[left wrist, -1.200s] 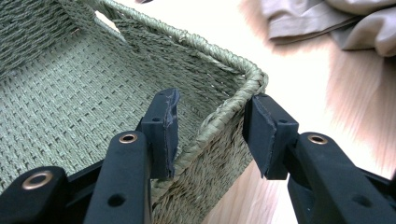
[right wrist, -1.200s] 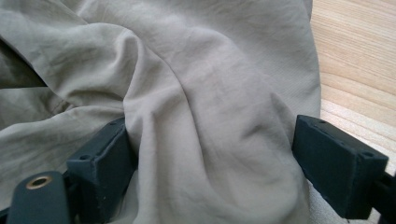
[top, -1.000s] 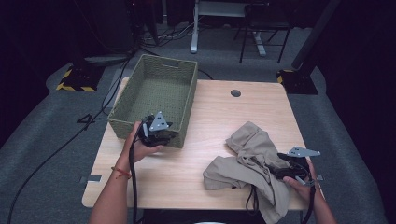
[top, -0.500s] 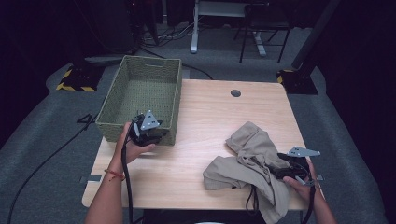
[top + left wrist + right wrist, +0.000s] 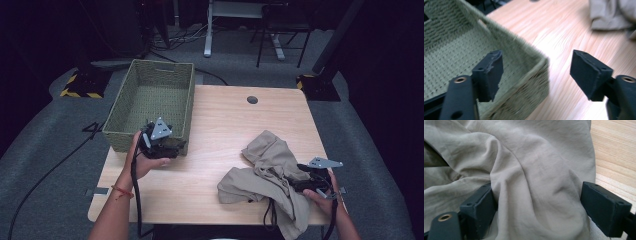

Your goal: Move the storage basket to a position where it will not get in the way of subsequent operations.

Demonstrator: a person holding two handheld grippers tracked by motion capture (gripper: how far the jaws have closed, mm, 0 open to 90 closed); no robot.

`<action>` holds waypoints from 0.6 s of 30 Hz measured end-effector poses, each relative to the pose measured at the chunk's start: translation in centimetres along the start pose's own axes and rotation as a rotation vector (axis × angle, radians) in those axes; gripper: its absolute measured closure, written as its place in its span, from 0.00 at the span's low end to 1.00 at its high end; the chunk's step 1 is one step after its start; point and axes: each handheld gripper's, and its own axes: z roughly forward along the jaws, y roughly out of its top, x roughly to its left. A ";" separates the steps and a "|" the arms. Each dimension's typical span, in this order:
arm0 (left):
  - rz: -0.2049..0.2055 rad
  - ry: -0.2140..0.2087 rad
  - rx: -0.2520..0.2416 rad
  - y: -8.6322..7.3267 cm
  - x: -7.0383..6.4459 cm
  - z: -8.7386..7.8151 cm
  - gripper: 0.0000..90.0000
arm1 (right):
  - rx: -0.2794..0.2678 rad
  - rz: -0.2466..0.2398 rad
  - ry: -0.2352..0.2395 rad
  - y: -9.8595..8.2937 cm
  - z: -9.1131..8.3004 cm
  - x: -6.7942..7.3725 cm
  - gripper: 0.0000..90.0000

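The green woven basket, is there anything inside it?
The green woven basket shows only its bare woven floor from the high view. The left gripper, jaws open, straddles its near corner. The strip of floor just behind the near wall is hidden.

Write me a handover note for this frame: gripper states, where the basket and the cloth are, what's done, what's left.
Left gripper: open, jaws astride the near right corner of the woven basket, not clamped.
Right gripper: open, a fold of the beige garment between its jaws.
Basket sits at the table's far left, nothing visible inside. Garment lies crumpled near right, partly over the edge.
Left, likely: close on the garment and move it into the basket.
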 end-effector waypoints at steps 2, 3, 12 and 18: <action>-0.001 -0.022 -0.031 0.3 -1.1 -0.1 0.27 | 0.003 0.003 0.001 0.0 0.0 0.0 0.17; 0.012 -0.025 -0.041 0.5 -1.7 -0.1 0.27 | 0.004 0.004 0.001 0.0 0.0 0.0 0.17; 0.081 -0.133 -0.021 -0.3 -6.1 1.6 0.26 | 0.002 -0.003 0.000 0.0 0.0 0.0 0.17; 0.099 -0.178 0.071 -2.0 -7.3 3.8 0.25 | 0.001 -0.004 -0.001 0.0 0.0 0.0 0.17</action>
